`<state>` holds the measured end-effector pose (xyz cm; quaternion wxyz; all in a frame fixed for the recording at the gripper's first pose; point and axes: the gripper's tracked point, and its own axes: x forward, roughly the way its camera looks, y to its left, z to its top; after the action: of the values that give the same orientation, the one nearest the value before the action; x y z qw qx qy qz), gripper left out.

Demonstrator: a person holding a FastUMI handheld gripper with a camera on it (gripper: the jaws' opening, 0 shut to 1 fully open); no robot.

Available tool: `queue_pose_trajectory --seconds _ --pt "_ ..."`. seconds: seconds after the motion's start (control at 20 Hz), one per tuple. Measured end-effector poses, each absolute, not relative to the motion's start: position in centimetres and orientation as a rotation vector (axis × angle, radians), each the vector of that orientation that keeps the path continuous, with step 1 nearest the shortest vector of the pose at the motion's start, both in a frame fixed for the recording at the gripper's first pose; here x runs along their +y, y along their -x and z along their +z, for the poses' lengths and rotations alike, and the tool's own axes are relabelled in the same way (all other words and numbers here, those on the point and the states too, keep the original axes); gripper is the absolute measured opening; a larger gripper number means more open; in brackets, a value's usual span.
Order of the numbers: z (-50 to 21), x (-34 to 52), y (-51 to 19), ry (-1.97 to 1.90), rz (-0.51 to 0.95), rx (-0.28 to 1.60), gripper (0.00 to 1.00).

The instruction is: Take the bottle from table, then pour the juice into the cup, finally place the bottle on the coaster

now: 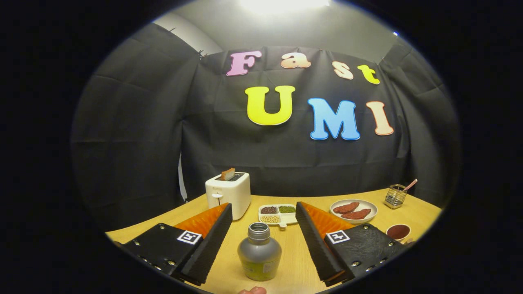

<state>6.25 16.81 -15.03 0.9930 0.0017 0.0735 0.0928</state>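
A small grey bottle (259,253) with a metal screw neck and no cap stands upright on the wooden table (294,261). It is between my two fingers, with a gap on each side. My gripper (263,210) is open, and neither finger (212,241) touches the bottle. A small cup (398,232) with a dark inside sits on the table just past the right finger. Below the bottle a bit of a person's hand (253,290) shows.
A white toaster (229,194) with a slice of bread stands beyond the left finger. Ahead lie a divided white dish (278,214) of beans, a plate (354,210) of reddish pieces, and a wire holder (395,196) near the table's far right edge.
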Motion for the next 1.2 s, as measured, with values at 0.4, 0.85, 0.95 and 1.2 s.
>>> queue_pose_trajectory --seconds 0.4,0.85,0.95,1.2 --pt "-20.8 17.5 -6.7 -0.020 0.182 0.260 0.95" --pt "-25.5 17.7 -5.8 -0.047 0.170 0.378 0.96" --pt "-26.2 17.7 -5.7 -0.048 0.165 0.400 0.96" --pt "-27.4 17.3 -5.0 -0.058 0.144 0.440 0.96"
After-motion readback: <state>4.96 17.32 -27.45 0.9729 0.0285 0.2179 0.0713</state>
